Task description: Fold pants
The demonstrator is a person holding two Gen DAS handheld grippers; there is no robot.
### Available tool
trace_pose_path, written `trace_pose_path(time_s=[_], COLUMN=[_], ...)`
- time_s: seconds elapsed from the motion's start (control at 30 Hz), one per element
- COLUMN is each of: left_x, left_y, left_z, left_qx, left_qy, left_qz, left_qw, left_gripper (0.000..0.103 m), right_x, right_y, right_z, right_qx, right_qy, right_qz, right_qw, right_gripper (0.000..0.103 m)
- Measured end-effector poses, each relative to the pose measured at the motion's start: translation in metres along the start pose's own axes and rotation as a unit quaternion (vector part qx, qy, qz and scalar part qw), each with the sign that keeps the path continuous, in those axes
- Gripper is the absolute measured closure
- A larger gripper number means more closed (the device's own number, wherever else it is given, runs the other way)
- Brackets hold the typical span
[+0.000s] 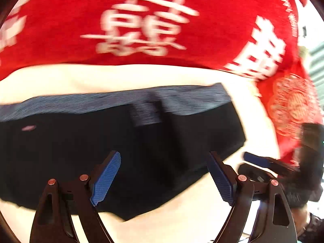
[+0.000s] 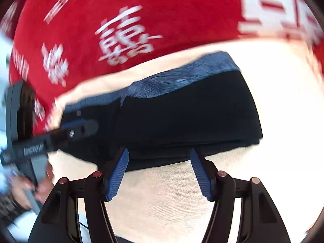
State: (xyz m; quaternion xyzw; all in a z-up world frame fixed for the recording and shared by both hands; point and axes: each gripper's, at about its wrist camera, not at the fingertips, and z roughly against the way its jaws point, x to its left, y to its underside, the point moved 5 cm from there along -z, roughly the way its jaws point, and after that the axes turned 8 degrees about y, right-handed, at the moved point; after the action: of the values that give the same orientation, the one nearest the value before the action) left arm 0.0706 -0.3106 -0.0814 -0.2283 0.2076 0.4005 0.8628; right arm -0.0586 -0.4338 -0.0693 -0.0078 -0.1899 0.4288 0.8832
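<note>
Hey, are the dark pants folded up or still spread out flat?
Folded. The pants lie as a compact stacked bundle on the white surface, layered edges showing along the near side, the blue-grey waistband on top.

Both grippers look alike: black, forked arms with coppery round rivets at the joints, and blue ribbed pads (image 1: pixel 106 179) lining the fingers. The left gripper (image 2: pixel 66 130), seen from the side, carries small white lettering too blurred to read. A dark patterned sleeve (image 2: pixel 12 210), perhaps knitted, covers one wrist.
</note>
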Motion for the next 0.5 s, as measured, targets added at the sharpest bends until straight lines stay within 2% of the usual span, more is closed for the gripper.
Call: trace_pose_path(time_s=[0.07,0.17,0.23,0.27,0.43,0.5], left_x=[-0.021,-0.031,-0.034,-0.037,-0.044,-0.037], left_y=[-0.003,-0.007,-0.009,-0.009,-0.006,-0.003], left_z=[-0.018,-0.035,-0.038,-0.042,-0.065,-0.072], left_qx=[0.023,0.047,0.053,0.063,0.1,0.11], left_qy=[0.016,0.026,0.032,0.035,0.027,0.02], left_qz=[-0.009,-0.012,-0.016,-0.019,-0.033,-0.026], left_qw=[0.9996,0.9985,0.9979,0.9972,0.9941,0.9934], left_gripper=[0.016,0.016,0.024,0.031,0.033,0.045], right_x=[-0.02,-0.038,-0.042,-0.042,-0.041,-0.047], right_y=[-0.002,0.0,0.004,0.005,0.004,0.005], right_z=[-0.007,-0.022,-0.025,-0.025,-0.044,-0.057], right_qx=[0.021,0.04,0.042,0.041,0.062,0.076], right_qy=[-0.055,-0.131,-0.168,-0.179,-0.193,-0.2], right_qz=[-0.084,-0.189,-0.228,-0.234,-0.259,-0.292], right_qw=[0.995,0.972,0.958,0.955,0.944,0.932], right_gripper=[0.036,0.036,0.039,0.041,0.044,0.049])
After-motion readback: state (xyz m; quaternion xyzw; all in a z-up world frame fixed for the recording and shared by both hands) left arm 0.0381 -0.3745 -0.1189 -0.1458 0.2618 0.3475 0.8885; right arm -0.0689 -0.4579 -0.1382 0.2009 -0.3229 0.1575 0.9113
